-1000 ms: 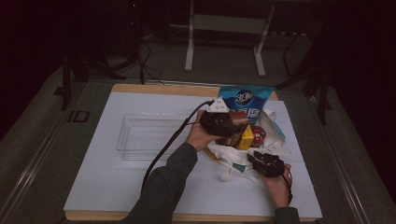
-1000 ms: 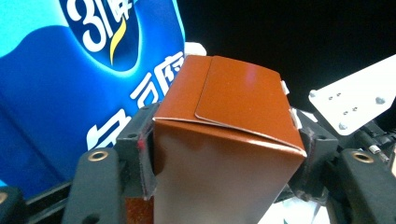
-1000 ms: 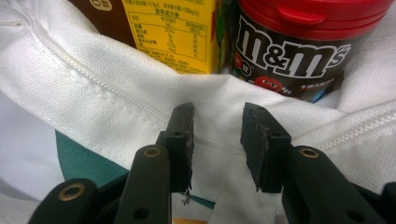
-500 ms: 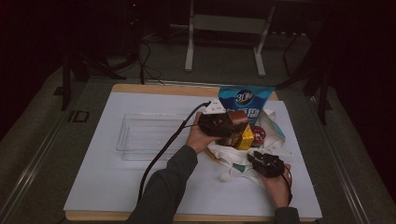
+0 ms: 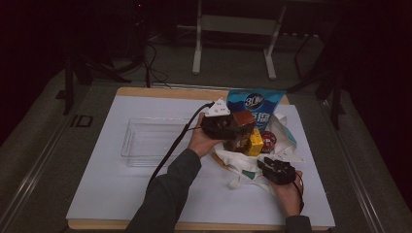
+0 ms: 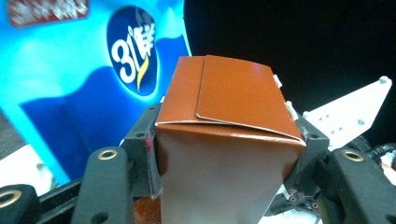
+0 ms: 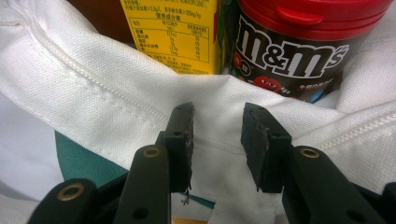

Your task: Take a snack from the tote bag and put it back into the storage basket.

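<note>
My left gripper (image 5: 234, 130) (image 6: 226, 131) is shut on a brown carton (image 5: 243, 120) (image 6: 233, 121), a pad pressing each side; its jaws have just been closing on it. The carton hangs over the open white cloth bag (image 5: 240, 162) (image 7: 93, 88), just above a yellow carton (image 5: 254, 142) (image 7: 173, 32) and a red-lidded M&M's jar (image 5: 267, 141) (image 7: 289, 42) inside it. My right gripper (image 5: 268, 164) (image 7: 217, 126) rests at the bag's near rim, open, with white cloth showing in the gap between its jaws.
A tall blue snack bag (image 5: 256, 106) (image 6: 70, 74) stands upright just behind the cloth bag. A clear plastic tray (image 5: 138, 141) lies on the white table cover (image 5: 107, 194) to the left. The left gripper's cable (image 5: 170, 150) runs across the tray's right end.
The left gripper has shifted slightly to the left with the brown carton, which now shows more plainly above the bag. The right gripper has stayed put.
</note>
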